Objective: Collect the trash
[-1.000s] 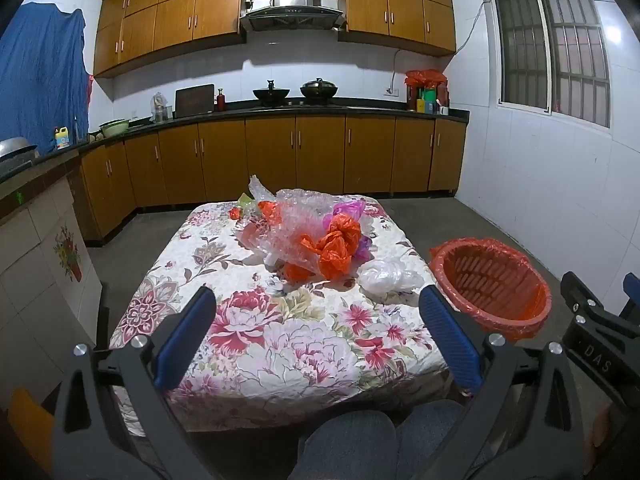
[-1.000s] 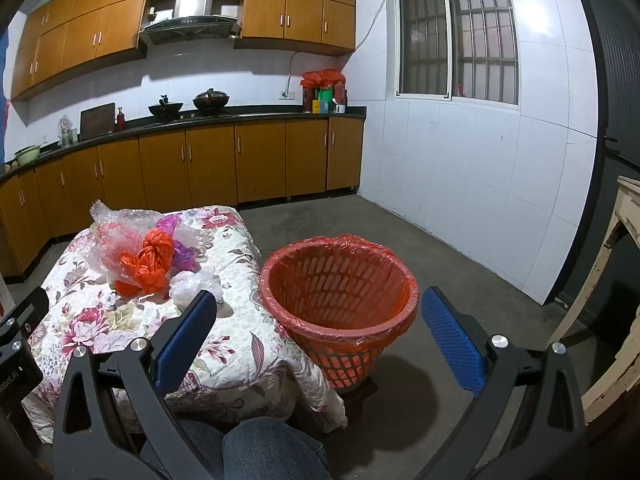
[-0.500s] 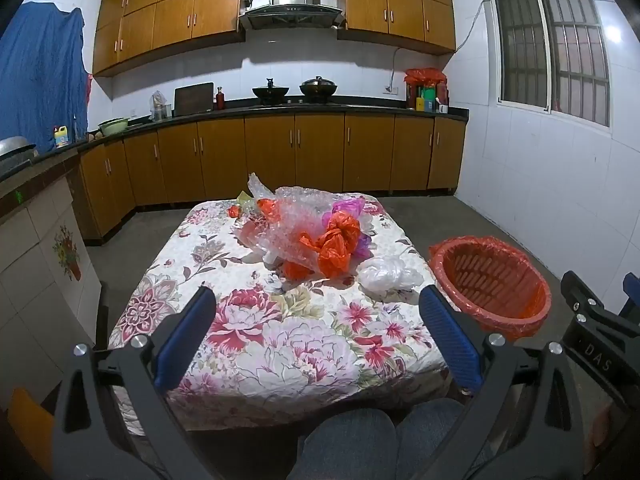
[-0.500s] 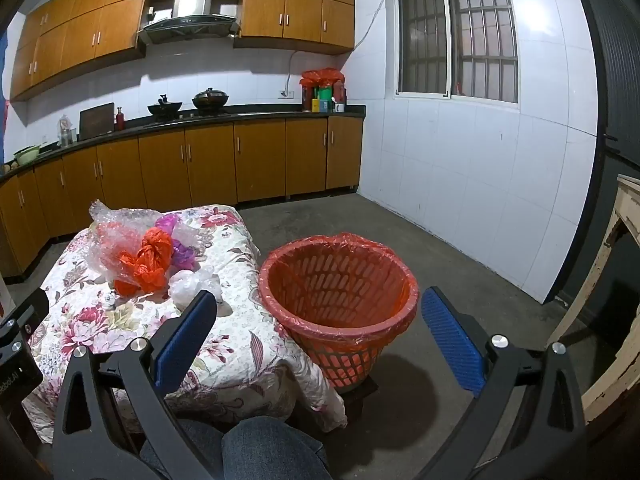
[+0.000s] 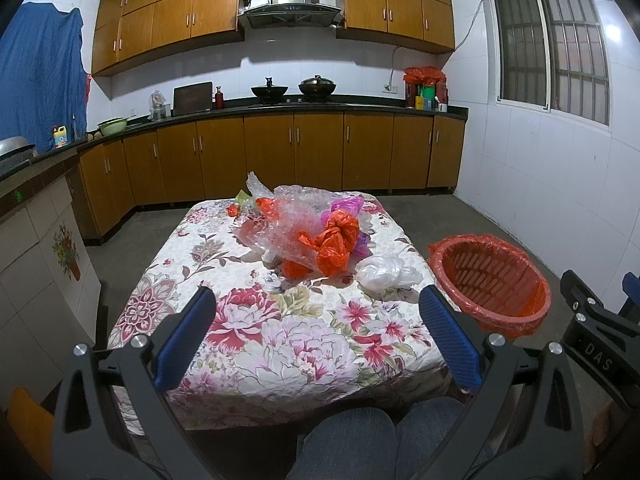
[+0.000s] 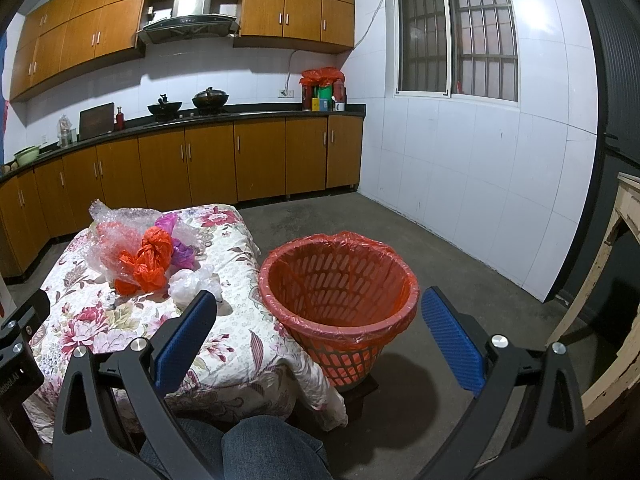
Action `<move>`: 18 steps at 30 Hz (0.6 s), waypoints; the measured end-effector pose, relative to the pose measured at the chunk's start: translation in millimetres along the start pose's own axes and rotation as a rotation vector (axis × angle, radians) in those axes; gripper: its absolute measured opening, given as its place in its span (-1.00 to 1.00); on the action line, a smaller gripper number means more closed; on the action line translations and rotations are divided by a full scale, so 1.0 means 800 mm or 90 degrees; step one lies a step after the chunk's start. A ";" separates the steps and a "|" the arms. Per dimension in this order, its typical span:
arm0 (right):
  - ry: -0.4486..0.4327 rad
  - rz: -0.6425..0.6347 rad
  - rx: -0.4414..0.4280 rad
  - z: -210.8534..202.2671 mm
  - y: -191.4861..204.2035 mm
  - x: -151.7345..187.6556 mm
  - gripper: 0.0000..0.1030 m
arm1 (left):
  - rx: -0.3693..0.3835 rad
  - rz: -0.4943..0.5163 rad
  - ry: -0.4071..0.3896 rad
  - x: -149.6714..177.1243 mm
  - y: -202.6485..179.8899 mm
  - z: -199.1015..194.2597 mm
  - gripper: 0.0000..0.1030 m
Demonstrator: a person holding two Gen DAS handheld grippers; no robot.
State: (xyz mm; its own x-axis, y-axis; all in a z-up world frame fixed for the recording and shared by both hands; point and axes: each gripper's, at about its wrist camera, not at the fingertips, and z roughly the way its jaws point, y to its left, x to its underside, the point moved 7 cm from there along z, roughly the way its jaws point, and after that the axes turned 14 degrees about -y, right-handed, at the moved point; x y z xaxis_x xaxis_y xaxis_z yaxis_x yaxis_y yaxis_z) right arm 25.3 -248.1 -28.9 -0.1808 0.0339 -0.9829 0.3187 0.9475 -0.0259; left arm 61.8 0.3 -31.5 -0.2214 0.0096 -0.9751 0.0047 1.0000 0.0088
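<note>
A soft, quilted floral tablecloth (image 5: 280,332) is covering the table and draping over its edges. At its 12 o'clock end a heap of crinkly trash is lying: one clear sheet of bubble wrap (image 5: 288,216), one knotted, glossy orange plastic bag (image 5: 332,244) touching it, one purple bag (image 5: 348,206) showing behind the orange one, and one small crumpled white bag (image 5: 386,272) sitting just beside the heap at its 4 o'clock. More orange scraps are peeking from under the wrap, too tangled to count.

At 3 o'clock of the table, on the bare concrete floor, one round lattice-walled basket (image 6: 340,280) is standing upright, lined with a thin orange film folded over its rim.

The left gripper (image 5: 318,320) is hovering over the near end of the cloth with its two ribbed blue pads (image 5: 186,338) spread wide, holding nothing. The right gripper (image 6: 318,320) is hanging in front of the basket, its jaws equally wide and empty. Two denim-clad knees (image 5: 384,440) are showing below the table.
</note>
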 end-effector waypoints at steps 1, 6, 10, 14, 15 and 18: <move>0.000 0.000 0.000 0.000 0.000 0.000 0.97 | 0.000 0.000 0.000 0.000 0.000 0.001 0.93; 0.000 0.000 0.000 0.000 0.000 0.000 0.97 | 0.000 0.000 0.000 0.000 0.001 -0.001 0.93; 0.001 0.000 0.000 0.001 0.000 0.001 0.97 | 0.000 0.000 0.001 0.000 0.000 0.001 0.93; 0.001 0.001 0.000 0.001 0.000 0.002 0.97 | 0.000 0.000 0.002 0.000 0.000 0.000 0.93; 0.001 0.001 0.000 0.001 0.000 0.002 0.97 | 0.000 0.000 0.002 0.000 0.000 -0.001 0.93; 0.001 0.001 0.000 0.001 0.000 0.002 0.97 | 0.000 0.000 0.002 0.000 0.000 0.001 0.93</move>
State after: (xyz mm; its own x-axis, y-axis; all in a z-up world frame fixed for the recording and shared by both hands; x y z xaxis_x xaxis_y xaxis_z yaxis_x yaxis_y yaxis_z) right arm 26.0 -248.2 -30.6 -0.1822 0.0362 -0.9826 0.3189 0.9475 -0.0242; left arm 62.6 0.1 -31.8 -0.2246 0.0096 -0.9744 0.0046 1.0000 0.0088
